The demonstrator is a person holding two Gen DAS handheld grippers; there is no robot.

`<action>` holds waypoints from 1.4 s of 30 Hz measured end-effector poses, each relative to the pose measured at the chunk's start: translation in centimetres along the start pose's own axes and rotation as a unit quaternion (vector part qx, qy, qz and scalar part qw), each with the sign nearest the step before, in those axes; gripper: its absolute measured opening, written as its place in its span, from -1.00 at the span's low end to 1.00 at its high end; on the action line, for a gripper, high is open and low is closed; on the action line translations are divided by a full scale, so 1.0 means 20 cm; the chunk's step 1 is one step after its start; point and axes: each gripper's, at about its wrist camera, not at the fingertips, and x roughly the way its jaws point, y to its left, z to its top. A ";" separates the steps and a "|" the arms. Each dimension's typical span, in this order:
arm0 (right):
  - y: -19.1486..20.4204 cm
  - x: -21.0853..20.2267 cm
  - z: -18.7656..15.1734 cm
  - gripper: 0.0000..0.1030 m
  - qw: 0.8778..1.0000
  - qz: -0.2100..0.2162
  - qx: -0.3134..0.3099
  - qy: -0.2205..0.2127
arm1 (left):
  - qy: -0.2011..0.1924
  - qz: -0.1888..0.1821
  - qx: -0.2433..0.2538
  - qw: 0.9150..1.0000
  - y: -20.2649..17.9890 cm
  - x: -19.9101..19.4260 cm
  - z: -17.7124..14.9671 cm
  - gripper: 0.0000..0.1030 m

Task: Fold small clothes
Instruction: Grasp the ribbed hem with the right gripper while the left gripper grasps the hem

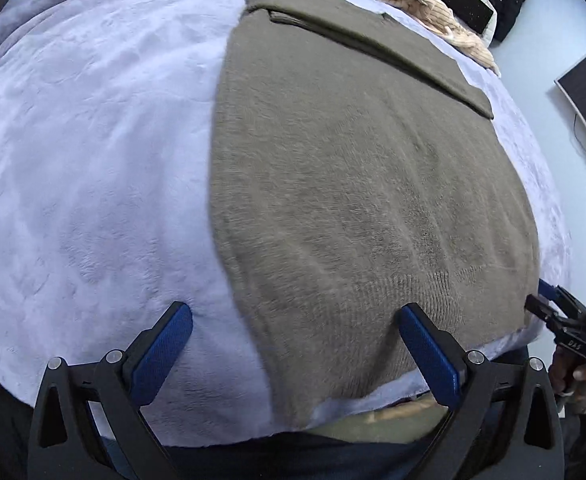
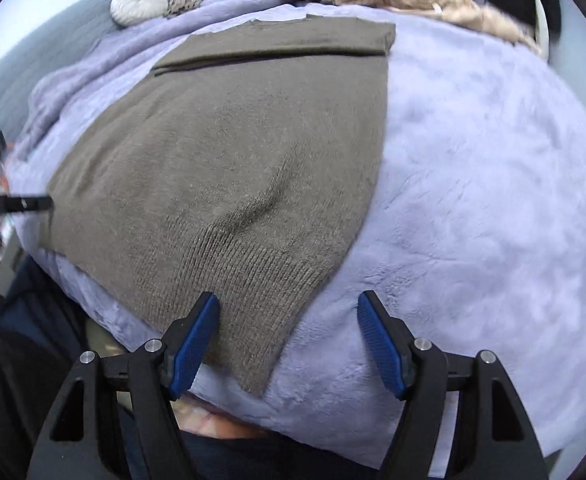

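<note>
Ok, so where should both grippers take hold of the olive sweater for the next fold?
Probably at the two near hem corners of the olive sweater. The left gripper and right gripper each straddle one, open. The sweater lies flat, sleeves folded across the top; pinch the ribbed hem from the bed's near edge.

Matt knitted sweater point(image 1: 353, 184), plush fleece blanket point(image 1: 93, 140)

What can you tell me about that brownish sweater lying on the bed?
The sweater is olive-brown knit with a ribbed hem nearest the camera. It lies flat on a lilac fleece blanket, its far end already folded over into a neat band, one soft wrinkle mid-body. The open fingers of both grippers hover at its near hem corners; neither grips it.
</note>
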 end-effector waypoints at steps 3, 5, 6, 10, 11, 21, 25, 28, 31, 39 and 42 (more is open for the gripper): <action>0.03 0.05 0.05 0.48 0.999 0.039 0.009 -0.012 | -0.001 -0.001 0.018 1.000 -0.12 0.02 0.00 0.99; 0.06 0.08 0.07 0.45 0.998 0.058 0.006 -0.015 | -0.002 -0.013 0.034 0.999 -0.18 0.05 0.04 0.99; 0.07 0.09 0.08 0.44 0.998 0.062 0.001 -0.017 | -0.004 -0.010 0.041 0.999 -0.21 0.05 0.04 0.99; 0.07 0.11 0.09 -0.09 0.997 0.075 0.011 -0.028 | -0.020 0.026 0.062 0.998 -0.28 0.05 0.03 0.61; 0.06 0.11 0.10 -0.28 0.995 0.090 0.022 -0.029 | -0.026 0.028 0.062 0.997 -0.28 0.04 0.03 0.49; 0.01 0.15 0.06 -0.28 0.988 0.128 0.075 -0.036 | -0.050 0.039 0.074 0.995 -0.26 0.03 0.01 0.24; 0.04 0.12 0.08 -0.62 0.990 0.122 0.063 -0.036 | -0.060 0.015 0.065 0.996 -0.23 -0.04 0.01 -0.54; 0.02 0.10 0.06 -0.62 0.991 0.112 0.061 -0.032 | -0.059 -0.004 0.050 0.997 -0.19 -0.04 0.00 -0.54; 0.02 0.12 0.04 -0.37 0.990 0.119 0.065 -0.035 | -0.053 -0.036 0.020 0.998 -0.16 0.02 0.01 0.00; 0.12 0.13 0.05 0.19 0.993 0.109 0.027 -0.045 | -0.060 -0.045 0.049 0.996 -0.30 0.09 0.01 0.99; 0.11 0.14 0.05 0.38 0.990 0.130 0.039 -0.048 | -0.070 -0.040 0.024 0.996 -0.31 0.11 0.04 0.99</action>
